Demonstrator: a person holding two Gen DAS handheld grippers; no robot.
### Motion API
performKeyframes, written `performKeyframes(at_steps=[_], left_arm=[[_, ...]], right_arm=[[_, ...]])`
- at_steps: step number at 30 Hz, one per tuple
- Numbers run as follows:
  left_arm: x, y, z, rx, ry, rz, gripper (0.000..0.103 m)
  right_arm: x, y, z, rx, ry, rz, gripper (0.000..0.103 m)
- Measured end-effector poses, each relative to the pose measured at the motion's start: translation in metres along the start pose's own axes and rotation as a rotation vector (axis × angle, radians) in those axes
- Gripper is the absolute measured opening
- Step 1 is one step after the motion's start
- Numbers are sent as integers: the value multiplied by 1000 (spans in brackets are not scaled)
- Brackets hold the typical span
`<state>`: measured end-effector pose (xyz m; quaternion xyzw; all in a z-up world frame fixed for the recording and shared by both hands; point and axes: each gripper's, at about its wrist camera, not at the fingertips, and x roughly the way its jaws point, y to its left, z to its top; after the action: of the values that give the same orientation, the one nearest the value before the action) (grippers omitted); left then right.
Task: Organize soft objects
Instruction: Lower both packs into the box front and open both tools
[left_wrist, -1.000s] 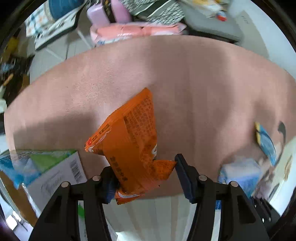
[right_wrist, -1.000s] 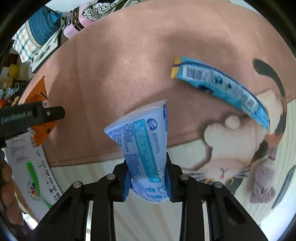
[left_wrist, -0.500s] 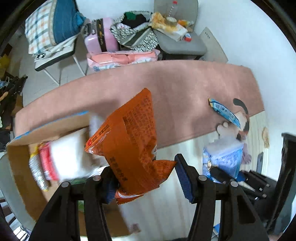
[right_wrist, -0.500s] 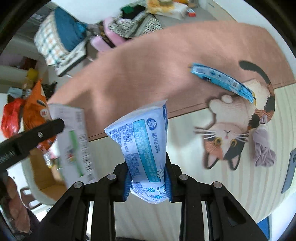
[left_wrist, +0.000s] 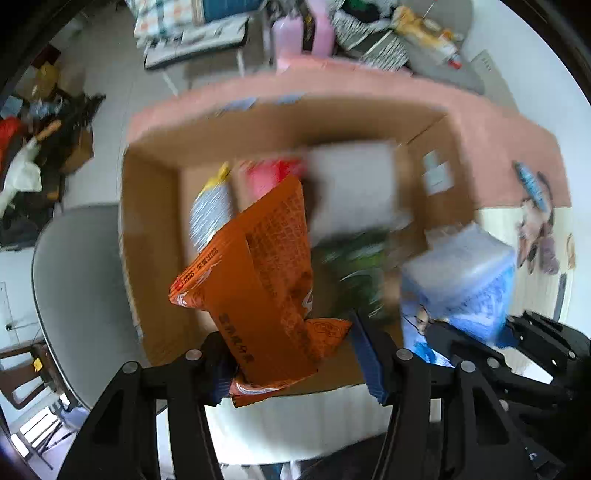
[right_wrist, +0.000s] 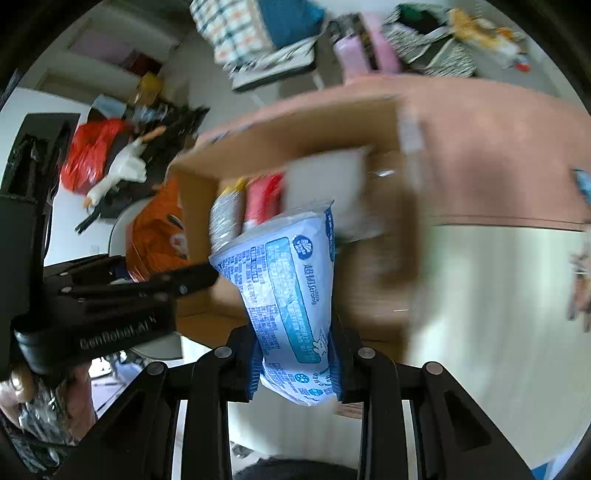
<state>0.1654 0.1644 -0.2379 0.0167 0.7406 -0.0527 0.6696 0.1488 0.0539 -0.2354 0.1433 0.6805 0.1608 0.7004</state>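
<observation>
My left gripper is shut on an orange snack packet and holds it above an open cardboard box. My right gripper is shut on a pale blue tissue pack, also over the box. In the left wrist view the blue pack and the right gripper show at the right. In the right wrist view the left gripper and the orange packet show at the left. Inside the box lie a silver-yellow packet, a red packet and a white pack.
The box stands on a pink rug. A blue packet lies on the rug at the right, by a cat-shaped mat. A grey chair seat is left of the box. Chairs with bags stand behind.
Both grippers have swung left from the rug and now hang over the open box, each still holding its packet. The view is blurred by motion.
</observation>
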Motion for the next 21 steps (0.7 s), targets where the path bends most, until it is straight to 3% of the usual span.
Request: performKeyframes(at_steps=[5, 12, 15, 17, 21], left_arm=[[32, 38, 0, -4, 96, -18, 54], [74, 60, 10, -9, 216, -94, 55], [89, 68, 15, -66, 262, -160, 57], [93, 70, 15, -78, 272, -175, 62], [91, 66, 11, -64, 265, -176, 68]], right_arm=[[61, 40, 1, -2, 70, 9, 31], [107, 48, 4, -3, 107, -27, 31], [124, 46, 9, 2, 159, -15, 47], [134, 47, 11, -7, 178, -8, 79], [136, 44, 10, 1, 175, -42, 81]])
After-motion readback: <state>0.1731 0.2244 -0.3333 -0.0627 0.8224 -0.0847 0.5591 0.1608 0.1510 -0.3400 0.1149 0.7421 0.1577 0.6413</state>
